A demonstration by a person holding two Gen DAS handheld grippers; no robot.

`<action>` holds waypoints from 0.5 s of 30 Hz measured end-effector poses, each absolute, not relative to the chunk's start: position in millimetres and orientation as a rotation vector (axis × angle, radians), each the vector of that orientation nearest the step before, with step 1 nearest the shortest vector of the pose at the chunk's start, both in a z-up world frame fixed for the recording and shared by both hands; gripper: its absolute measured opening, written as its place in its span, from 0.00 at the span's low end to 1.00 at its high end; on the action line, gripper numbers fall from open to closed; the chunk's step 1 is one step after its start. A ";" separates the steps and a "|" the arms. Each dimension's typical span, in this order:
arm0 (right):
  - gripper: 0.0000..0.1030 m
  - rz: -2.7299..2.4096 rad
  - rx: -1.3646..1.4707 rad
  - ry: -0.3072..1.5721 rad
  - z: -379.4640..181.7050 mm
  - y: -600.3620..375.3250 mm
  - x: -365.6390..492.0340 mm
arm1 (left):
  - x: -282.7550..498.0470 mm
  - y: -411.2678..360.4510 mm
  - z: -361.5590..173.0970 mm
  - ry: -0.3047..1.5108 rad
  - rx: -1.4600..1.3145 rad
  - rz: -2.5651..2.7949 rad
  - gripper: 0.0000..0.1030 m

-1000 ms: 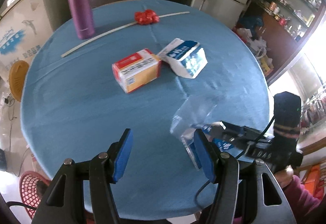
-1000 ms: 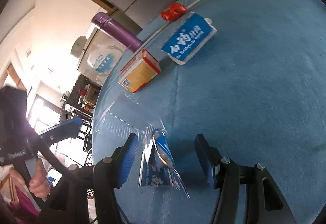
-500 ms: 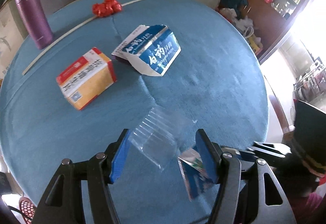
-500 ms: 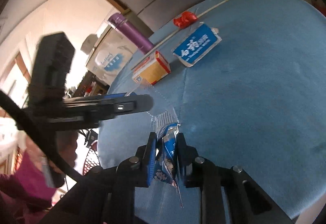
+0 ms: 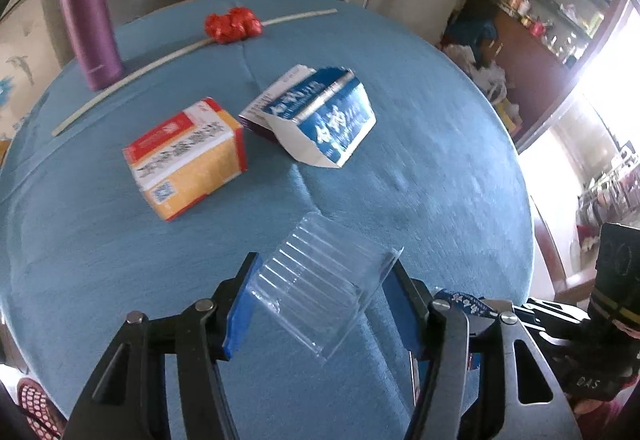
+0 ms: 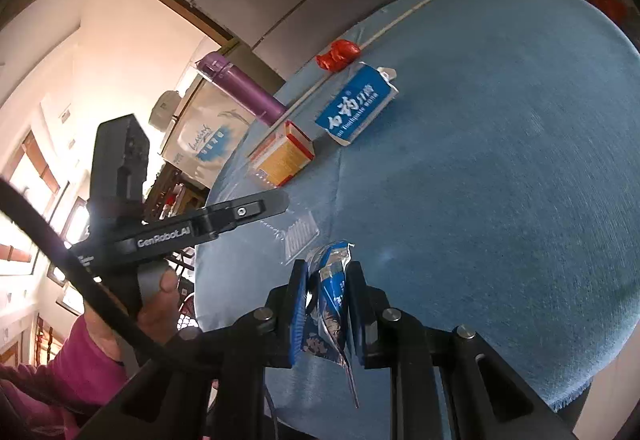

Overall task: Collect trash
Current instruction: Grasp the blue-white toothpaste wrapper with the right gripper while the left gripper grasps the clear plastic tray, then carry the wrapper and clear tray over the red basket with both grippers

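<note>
A clear ridged plastic tray [image 5: 316, 292] lies on the blue round table [image 5: 440, 179], near its front edge. My left gripper [image 5: 325, 268] straddles the tray and its jaws are closing, with the blue pads [image 5: 240, 304] at the tray's sides; the tray looks undeformed. Just right of it, my right gripper [image 6: 327, 272] is shut on a crumpled blue foil wrapper [image 6: 330, 292], held a little above the cloth. In the right wrist view the tray [image 6: 300, 234] shows under a left finger [image 6: 256, 207].
Farther back lie an orange and red carton [image 5: 188, 155], a flattened blue toothpaste box [image 5: 324, 119], a red crumpled wrapper [image 5: 232, 24] and a long white stick [image 5: 160, 61]. A purple flask [image 5: 88, 15] stands at the far left. A fridge and shelves are behind.
My right gripper shut on the blue wrapper and lifted it slightly. My left gripper moved forward and down until the clear tray came between its pads.
</note>
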State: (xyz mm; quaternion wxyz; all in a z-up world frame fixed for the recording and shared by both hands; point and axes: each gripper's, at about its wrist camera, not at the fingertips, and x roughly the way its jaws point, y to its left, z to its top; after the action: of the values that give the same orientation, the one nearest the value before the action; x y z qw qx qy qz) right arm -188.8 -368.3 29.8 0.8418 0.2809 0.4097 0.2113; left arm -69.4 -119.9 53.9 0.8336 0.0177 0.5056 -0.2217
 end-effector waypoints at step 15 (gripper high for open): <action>0.21 0.527 0.530 0.807 77.1 -315.8 -157.5 | -111.6 -21.0 123.6 0.889 0.073 -0.090 0.60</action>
State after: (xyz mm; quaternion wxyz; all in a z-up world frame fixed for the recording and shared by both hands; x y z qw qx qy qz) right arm -157.5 -315.8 77.1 0.8525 0.2520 0.3833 0.2506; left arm -111.6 -21.0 123.6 0.9012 0.0351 0.4299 -0.0436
